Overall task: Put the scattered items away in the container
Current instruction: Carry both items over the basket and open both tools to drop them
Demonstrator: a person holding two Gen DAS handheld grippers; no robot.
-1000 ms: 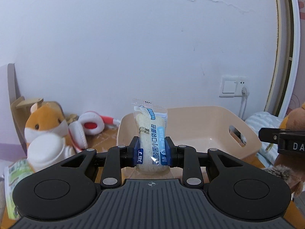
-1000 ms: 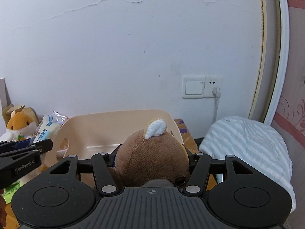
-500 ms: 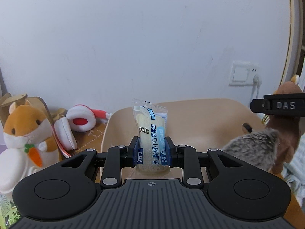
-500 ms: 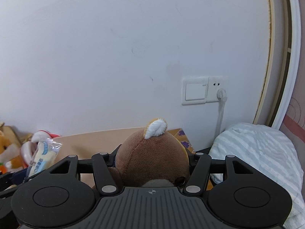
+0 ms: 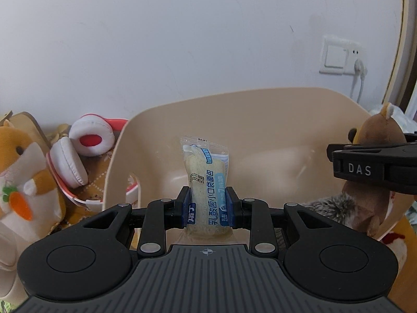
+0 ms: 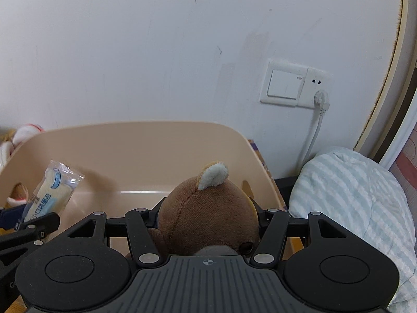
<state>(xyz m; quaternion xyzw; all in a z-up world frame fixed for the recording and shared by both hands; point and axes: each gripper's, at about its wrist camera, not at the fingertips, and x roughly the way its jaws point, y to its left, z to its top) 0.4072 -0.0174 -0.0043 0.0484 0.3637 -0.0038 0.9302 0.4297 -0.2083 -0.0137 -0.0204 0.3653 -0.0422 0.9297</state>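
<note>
My left gripper [image 5: 207,210] is shut on a wrapped bread roll [image 5: 206,182] with blue print and holds it upright over the beige plastic bin [image 5: 260,109]. My right gripper [image 6: 207,215] is shut on a brown plush toy [image 6: 206,214] with a pale ear, above the bin's right part [image 6: 135,135]. The plush [image 5: 378,140] and the right gripper also show at the right of the left wrist view. The bread roll [image 6: 49,193] shows at the left of the right wrist view.
An orange hamster plush [image 5: 18,172] with a carrot and red-white headphones [image 5: 78,151] lie left of the bin. A wall switch and socket [image 6: 294,88] with a cable sit behind. A striped blue-white cloth [image 6: 359,190] lies to the right.
Both grippers have moved forward and down toward the bin, so it looms larger. The bread roll and the plush now hang over its inside. Both grips are unchanged.
</note>
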